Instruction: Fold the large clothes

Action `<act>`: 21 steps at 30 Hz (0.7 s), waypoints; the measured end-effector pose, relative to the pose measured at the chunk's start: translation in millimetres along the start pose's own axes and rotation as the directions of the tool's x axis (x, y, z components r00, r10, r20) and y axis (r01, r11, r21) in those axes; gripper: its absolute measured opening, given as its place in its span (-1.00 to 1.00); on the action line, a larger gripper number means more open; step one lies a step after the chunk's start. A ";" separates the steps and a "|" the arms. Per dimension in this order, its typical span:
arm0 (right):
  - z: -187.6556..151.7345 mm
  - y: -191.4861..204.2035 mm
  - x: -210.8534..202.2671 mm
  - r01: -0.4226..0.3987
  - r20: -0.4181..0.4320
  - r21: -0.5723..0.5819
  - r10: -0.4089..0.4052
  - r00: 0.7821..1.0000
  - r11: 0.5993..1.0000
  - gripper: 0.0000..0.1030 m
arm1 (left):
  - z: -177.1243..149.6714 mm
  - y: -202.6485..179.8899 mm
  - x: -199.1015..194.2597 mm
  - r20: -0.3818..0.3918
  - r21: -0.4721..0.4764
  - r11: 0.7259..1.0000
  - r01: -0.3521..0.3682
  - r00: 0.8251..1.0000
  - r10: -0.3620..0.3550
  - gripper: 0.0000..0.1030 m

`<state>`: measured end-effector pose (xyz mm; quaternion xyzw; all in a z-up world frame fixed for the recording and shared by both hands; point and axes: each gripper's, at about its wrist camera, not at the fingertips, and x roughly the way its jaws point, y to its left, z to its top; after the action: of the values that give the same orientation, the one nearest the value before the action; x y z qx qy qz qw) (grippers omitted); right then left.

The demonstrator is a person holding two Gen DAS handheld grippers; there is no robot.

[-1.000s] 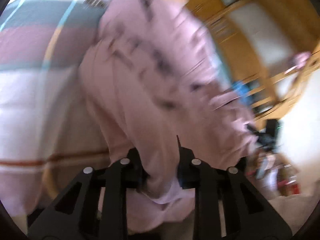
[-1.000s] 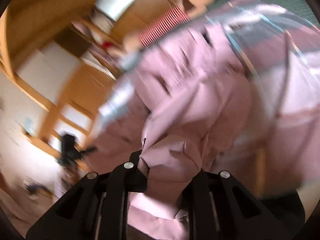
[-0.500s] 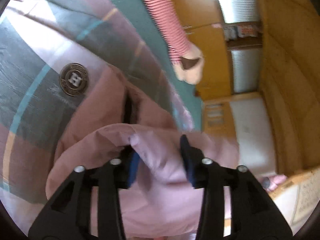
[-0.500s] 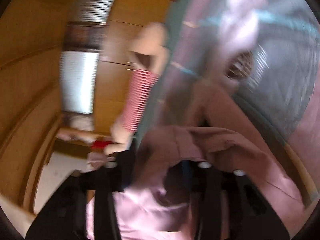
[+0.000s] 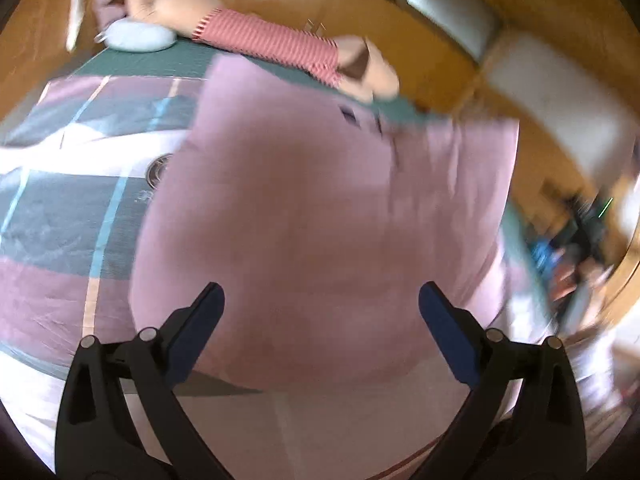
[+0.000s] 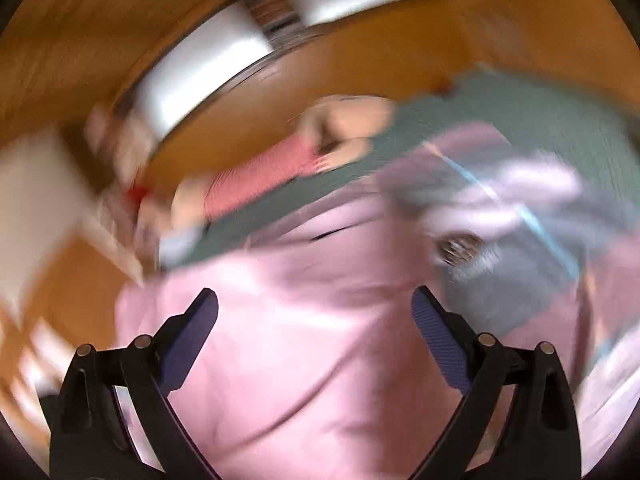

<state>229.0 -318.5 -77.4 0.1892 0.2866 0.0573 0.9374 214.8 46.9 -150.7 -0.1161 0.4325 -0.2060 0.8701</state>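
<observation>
A large pink garment (image 5: 320, 220) lies spread flat on the bed, its far edge reaching the green part of the cover. My left gripper (image 5: 320, 304) hovers over its near part; the jaws are opening and stand wide, with nothing pressed between the blue pads (image 5: 196, 332). In the blurred right wrist view the same pink garment (image 6: 312, 344) fills the lower half. Over it my right gripper (image 6: 314, 312) has its jaws opening wide too, and the cloth lies below its pads (image 6: 436, 336), free of them.
The bed cover (image 5: 60, 208) has pink, grey, white and green blocks and a round emblem (image 5: 158, 168). A doll with a red striped body (image 5: 272, 46) lies along the far edge beside a pale blue cushion (image 5: 138, 38). Wooden furniture (image 5: 440, 60) stands behind; clutter sits at the right.
Both grippers were shut on folds of the pink garment. They carried it over the bed, then opened and let go; the garment now lies flat and both have drawn back and up.
</observation>
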 end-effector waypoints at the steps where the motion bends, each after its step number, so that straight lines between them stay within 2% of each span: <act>1: -0.6 23.4 -2.1 -0.007 -0.017 -0.077 0.006 1.000 0.997 0.89 | -2.6 -2.1 5.7 -0.018 0.006 1.000 -0.006 1.000 0.006 0.92; 2: 1.9 62.5 -1.0 -0.015 -0.032 -0.194 0.009 0.999 0.981 0.89 | -5.7 -3.0 14.1 -0.040 0.008 1.000 -0.028 0.999 0.029 0.92; 3: 4.9 101.5 0.7 -0.020 -0.036 -0.317 0.009 0.999 0.948 0.91 | -7.4 -3.4 17.9 -0.047 0.011 0.999 -0.046 0.998 0.046 0.92; 4: 5.9 123.8 2.6 -0.022 -0.040 -0.392 0.007 0.999 0.919 0.96 | -8.9 0.1 25.3 -0.053 0.017 0.998 -0.061 0.997 0.062 0.92; 6: 3.2 196.9 28.9 -0.012 -0.078 -0.639 -0.049 0.996 0.769 0.97 | -11.5 3.7 37.5 -0.073 0.017 0.996 -0.083 0.994 0.084 0.92; 7: 0.8 216.7 44.0 -0.019 -0.109 -0.692 -0.079 0.991 0.721 0.97 | -13.7 6.3 41.0 -0.082 0.014 0.996 -0.083 0.993 0.084 0.92; 8: -2.1 233.0 71.0 -0.053 -0.184 -0.729 -0.120 0.976 0.683 0.97 | -14.6 8.6 46.2 -0.090 0.016 0.996 -0.087 0.992 0.088 0.92; 9: -5.2 240.2 95.0 -0.084 -0.255 -0.741 -0.163 0.953 0.666 0.97 | -17.0 9.8 51.7 -0.093 0.025 0.994 -0.103 0.990 0.105 0.92; 10: -10.1 240.7 120.1 -0.115 -0.329 -0.747 -0.213 0.920 0.655 0.97 | -17.4 10.1 55.0 -0.093 0.031 0.993 -0.116 0.989 0.118 0.92; 12: -24.9 228.6 178.2 -0.160 -0.462 -0.769 -0.366 0.808 0.618 0.97 | -18.1 7.7 59.5 -0.100 0.058 0.990 -0.132 0.985 0.137 0.93; 13: -33.1 220.4 188.3 -0.182 -0.501 -0.769 -0.401 0.767 0.612 0.97 | -19.1 7.1 60.9 -0.103 0.072 0.988 -0.136 0.984 0.143 0.95; 14: -42.0 210.3 203.3 -0.240 -0.576 -0.741 -0.411 0.707 0.627 0.93 | -20.4 6.5 62.1 -0.107 0.081 0.987 -0.140 0.983 0.148 0.95; 15: -46.7 204.2 207.0 -0.278 -0.622 -0.706 -0.384 0.682 0.651 0.48 | -18.9 6.8 64.4 -0.118 0.086 0.986 -0.143 0.981 0.152 0.95; 16: -49.3 202.7 207.9 -0.326 -0.680 -0.646 -0.327 0.656 0.690 -0.49 | -18.8 7.9 65.9 -0.124 0.086 0.986 -0.142 0.980 0.152 0.95; 17: -50.8 204.4 207.4 -0.361 -0.716 -0.604 -0.285 0.637 0.711 -0.71 | -20.2 9.0 66.8 -0.129 0.085 0.986 -0.141 0.980 0.152 0.95; 18: -53.4 211.7 204.4 -0.385 -0.712 -0.610 -0.265 0.651 0.693 -0.85 | -19.6 11.5 66.0 -0.132 0.080 0.987 -0.142 0.980 0.151 0.95; 19: -57.1 222.5 200.2 -0.403 -0.685 -0.649 -0.264 0.679 0.645 -0.90 | -19.3 13.3 64.6 -0.129 0.075 0.986 -0.148 0.979 0.157 0.95; 20: -54.6 228.6 200.4 -0.393 -0.662 -0.664 -0.257 0.704 0.636 -0.91 | -17.3 16.4 61.3 -0.120 0.060 0.985 -0.162 0.978 0.169 0.95; 21: -45.3 234.8 202.1 -0.355 -0.620 -0.675 -0.237 0.748 0.647 -0.92 | -16.1 19.5 58.3 -0.110 0.047 0.984 -0.170 0.979 0.174 0.95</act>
<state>371.5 -43.9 -125.3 -0.2447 0.5403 0.2678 0.7593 238.4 37.0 -208.8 -0.0502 0.4860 -0.1443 0.8605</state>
